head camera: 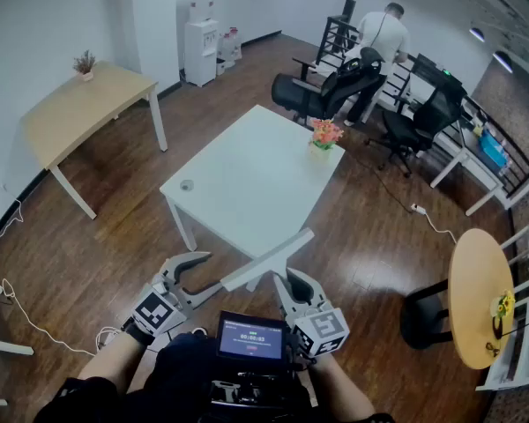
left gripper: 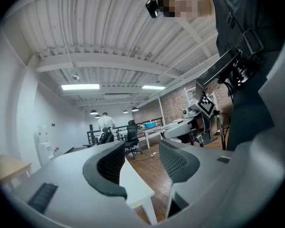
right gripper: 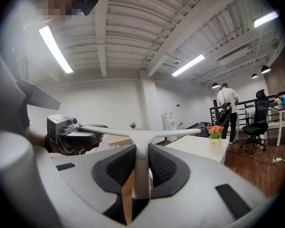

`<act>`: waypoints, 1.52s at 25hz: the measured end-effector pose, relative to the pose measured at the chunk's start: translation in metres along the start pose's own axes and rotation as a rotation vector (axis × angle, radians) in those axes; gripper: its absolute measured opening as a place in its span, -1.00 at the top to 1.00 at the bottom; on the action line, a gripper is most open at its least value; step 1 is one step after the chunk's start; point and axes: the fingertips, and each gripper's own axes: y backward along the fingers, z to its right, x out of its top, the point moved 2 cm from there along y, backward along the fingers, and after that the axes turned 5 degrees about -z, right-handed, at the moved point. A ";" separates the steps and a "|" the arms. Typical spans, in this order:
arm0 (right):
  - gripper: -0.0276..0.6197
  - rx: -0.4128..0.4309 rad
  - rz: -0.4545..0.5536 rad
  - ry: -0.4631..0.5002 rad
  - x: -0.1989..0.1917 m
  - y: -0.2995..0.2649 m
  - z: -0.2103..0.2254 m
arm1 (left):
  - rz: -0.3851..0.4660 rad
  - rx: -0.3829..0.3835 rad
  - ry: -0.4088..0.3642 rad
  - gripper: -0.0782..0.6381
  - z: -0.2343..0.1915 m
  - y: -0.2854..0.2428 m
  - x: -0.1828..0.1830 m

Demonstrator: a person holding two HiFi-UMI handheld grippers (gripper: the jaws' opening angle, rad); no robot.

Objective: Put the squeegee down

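Currently grips the squeegee [right gripper: 141, 136] in the right gripper [right gripper: 141, 164], with both black ribbed pads pressed against the white handle from either side. Long white blade crosswise at the top of the handle, roughly level, beyond the jaws. Up in the air, not set down on anything. From the head view, over the wood floor [head camera: 88, 236] at the near edge of the white table [head camera: 247, 174], one blade end overlapping that edge.

Left gripper [left gripper: 141, 161] with jaws standing wide apart, only floor and the table's corner seen between them. Held low at the left beside the right one, fingertips close by the blade's left end; cannot tell whether touching.

On the table, a small pot of orange and pink flowers [head camera: 324, 136] by the far corner and a small round disc [head camera: 187, 185] near the left corner. Small lit screen [head camera: 249, 337] at the chest between the two hands. Farther back, black office chairs [head camera: 322, 91], a water dispenser [head camera: 200, 51] against the wall, a wooden table [head camera: 79, 113] with a small plant at the left, and a person [head camera: 381, 32] in a white top, back turned.
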 end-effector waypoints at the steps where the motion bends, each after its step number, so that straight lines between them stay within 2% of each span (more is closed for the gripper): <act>1: 0.60 0.004 0.001 0.003 0.001 0.000 0.002 | 0.004 0.003 -0.010 0.13 0.000 -0.002 0.001; 4: 0.60 0.006 0.010 0.017 0.004 0.001 0.011 | 0.008 0.011 -0.027 0.13 0.000 -0.005 0.001; 8: 0.60 0.001 0.017 0.012 0.008 -0.001 0.026 | -0.006 0.026 -0.011 0.13 -0.002 -0.007 -0.003; 14: 0.60 0.000 0.000 0.045 0.011 -0.031 0.048 | -0.014 0.053 -0.010 0.13 -0.025 -0.011 -0.013; 19: 0.60 0.022 -0.049 0.103 0.014 -0.083 0.058 | -0.015 0.071 0.005 0.13 -0.062 -0.018 -0.027; 24: 0.60 0.064 -0.111 0.124 0.020 -0.144 0.073 | -0.036 0.075 0.013 0.13 -0.108 -0.038 -0.042; 27: 0.60 0.060 -0.154 0.130 0.017 -0.182 0.091 | -0.051 0.076 0.034 0.13 -0.137 -0.051 -0.056; 32: 0.60 0.059 -0.234 0.115 -0.002 -0.257 0.118 | -0.082 0.053 0.033 0.13 -0.189 -0.073 -0.077; 38: 0.60 0.048 -0.340 0.110 -0.049 -0.343 0.151 | -0.103 0.029 0.039 0.13 -0.244 -0.099 -0.102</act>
